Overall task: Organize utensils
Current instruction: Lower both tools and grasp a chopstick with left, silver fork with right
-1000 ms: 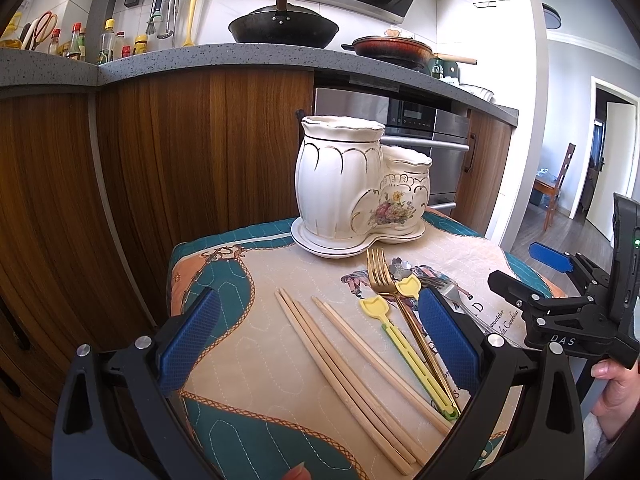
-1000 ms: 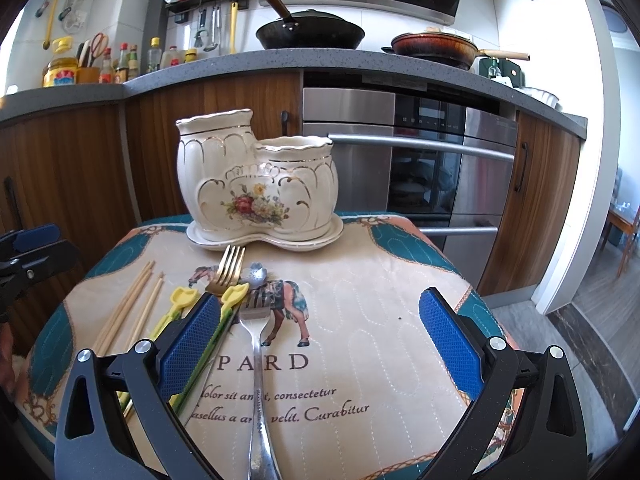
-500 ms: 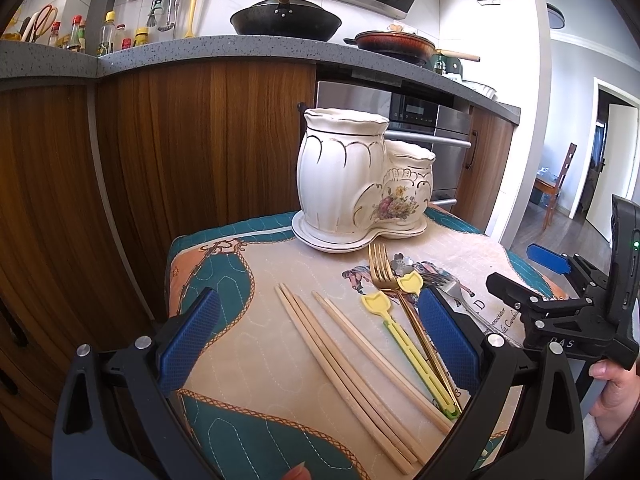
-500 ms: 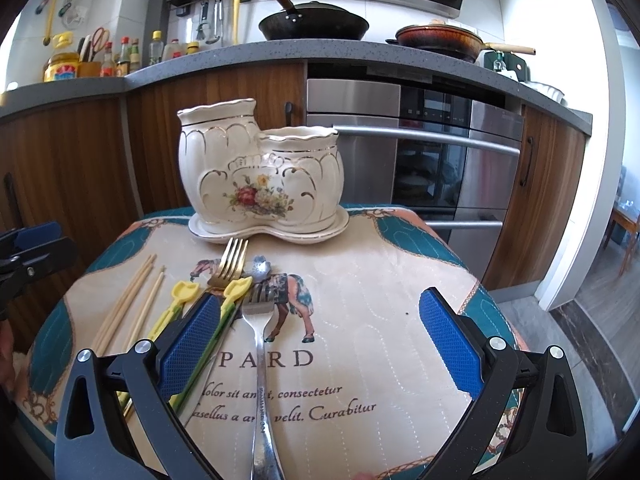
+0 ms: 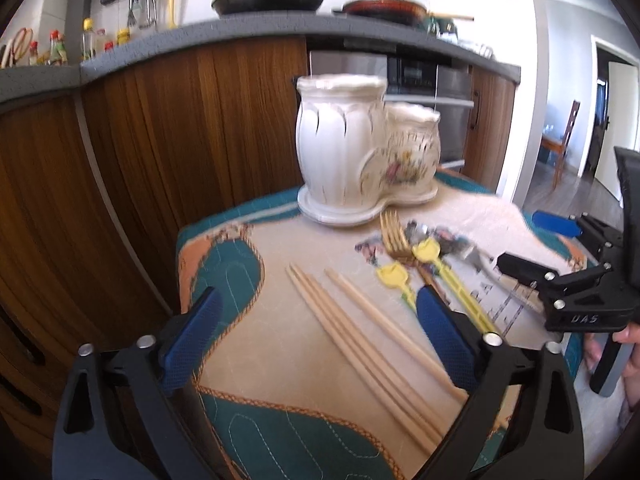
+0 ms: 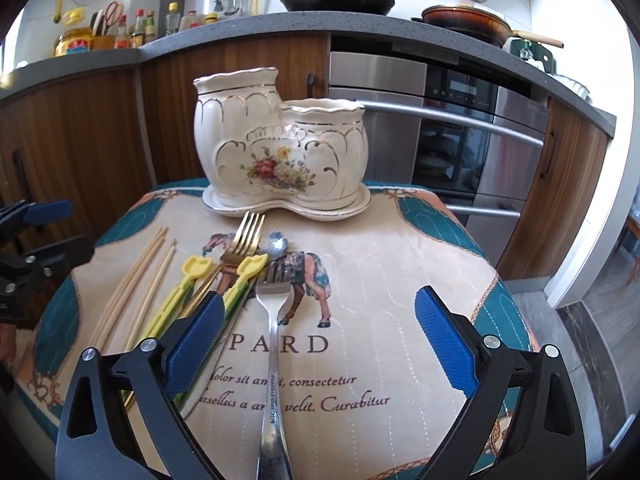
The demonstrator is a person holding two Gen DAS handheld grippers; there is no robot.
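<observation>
Two wrist views of a small desk covered by a printed cloth, set before wooden kitchen cabinets. At the far edge stands a cream ceramic holder with 2 cups, a tall one on the left and a shorter one on the right, on its own shaped saucer. Near it lie the utensils: 4 wooden chopsticks at the left, 2 yellow-handled picks, a gold fork and a steel fork running toward the near edge.

Left gripper: fingers apart, having just narrowed slightly, nothing clamped; the chopsticks lie on the cloth below the gap.

Right gripper: fingers apart, likewise just narrowed slightly, gripping nothing; the steel fork lies beneath the gap.
</observation>
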